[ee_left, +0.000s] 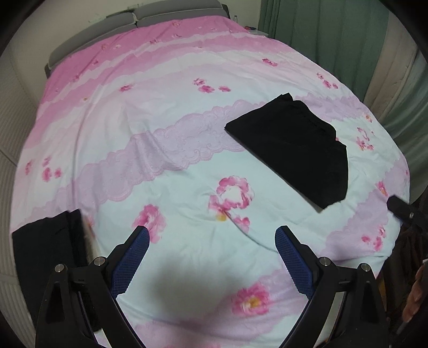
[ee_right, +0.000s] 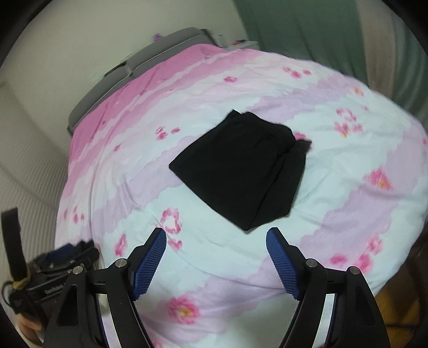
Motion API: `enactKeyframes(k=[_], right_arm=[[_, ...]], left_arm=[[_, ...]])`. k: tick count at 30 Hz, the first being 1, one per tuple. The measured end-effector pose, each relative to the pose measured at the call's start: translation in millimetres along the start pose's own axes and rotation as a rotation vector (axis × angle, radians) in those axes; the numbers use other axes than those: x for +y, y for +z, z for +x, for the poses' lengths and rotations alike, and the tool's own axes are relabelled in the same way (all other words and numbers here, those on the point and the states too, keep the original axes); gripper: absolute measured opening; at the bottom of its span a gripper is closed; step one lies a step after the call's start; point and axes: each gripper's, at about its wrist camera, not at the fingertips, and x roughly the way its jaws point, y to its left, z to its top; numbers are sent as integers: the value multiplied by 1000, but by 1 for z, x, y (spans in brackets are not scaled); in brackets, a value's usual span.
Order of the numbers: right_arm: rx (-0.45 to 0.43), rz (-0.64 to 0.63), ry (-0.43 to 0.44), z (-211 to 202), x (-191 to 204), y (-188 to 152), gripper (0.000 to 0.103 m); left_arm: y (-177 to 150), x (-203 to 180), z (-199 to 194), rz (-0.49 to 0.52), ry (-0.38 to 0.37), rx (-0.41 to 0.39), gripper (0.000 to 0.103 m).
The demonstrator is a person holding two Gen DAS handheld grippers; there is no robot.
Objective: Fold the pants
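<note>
Your black pants lie on the bed, already gathered into a compact, roughly rectangular bundle with layers stacked on one another; they rest on the floral pink, lilac and pale blue quilt, ahead of you and off to the right in the left wrist view, and nearly straight ahead in the right wrist view; one layer peeks out unevenly along the bundle's right edge, so the stack is not perfectly squared.

Your left gripper hovers over bare quilt with its blue-padded fingers spread wide and nothing between them; it is well apart from the pants. Your right gripper is likewise spread and empty; the near corner of the bundle sits just beyond its fingertips, without touching them.

A second dark piece of cloth lies at the bed's near left edge in the left wrist view; whether it is another garment to fold cannot be told. A grey headboard and green curtains stand at the far end of the room.

Judging by the tidy bundle and both empty grippers, the folding looks close to finished, and you seem to be between grasps; if another fold or a squaring-up is wanted, the next move calls for bringing the right gripper forward to the near corner, pinching all layers together, and keeping the left gripper ready to steady the far side so the stack does not slide apart.
</note>
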Motion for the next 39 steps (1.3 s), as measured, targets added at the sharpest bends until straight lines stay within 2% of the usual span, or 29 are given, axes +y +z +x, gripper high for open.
enactKeyframes(k=[7, 9, 11, 16, 21, 24, 32, 36, 39], right_arm=[[49, 278, 42, 67, -39, -27, 77], [54, 379, 76, 90, -52, -37, 77], [45, 427, 87, 109, -59, -44, 77], [22, 484, 101, 153, -66, -50, 77], [20, 538, 107, 182, -71, -46, 77], [15, 554, 116, 188, -72, -41, 77], [-4, 560, 99, 203, -75, -26, 77], [-10, 551, 93, 211, -76, -17, 78], [-15, 532, 90, 215, -77, -10, 78]], left_arm=[[24, 4, 75, 11, -98, 8, 96], [30, -1, 96, 38, -96, 8, 96], [34, -5, 113, 60, -96, 14, 95], [47, -17, 158, 128, -120, 34, 94], [70, -26, 181, 160, -184, 8, 94], [92, -28, 198, 127, -246, 16, 94], [138, -33, 245, 5, -348, 75, 93], [149, -39, 259, -25, -377, 79, 93], [153, -51, 266, -13, -354, 80, 93]])
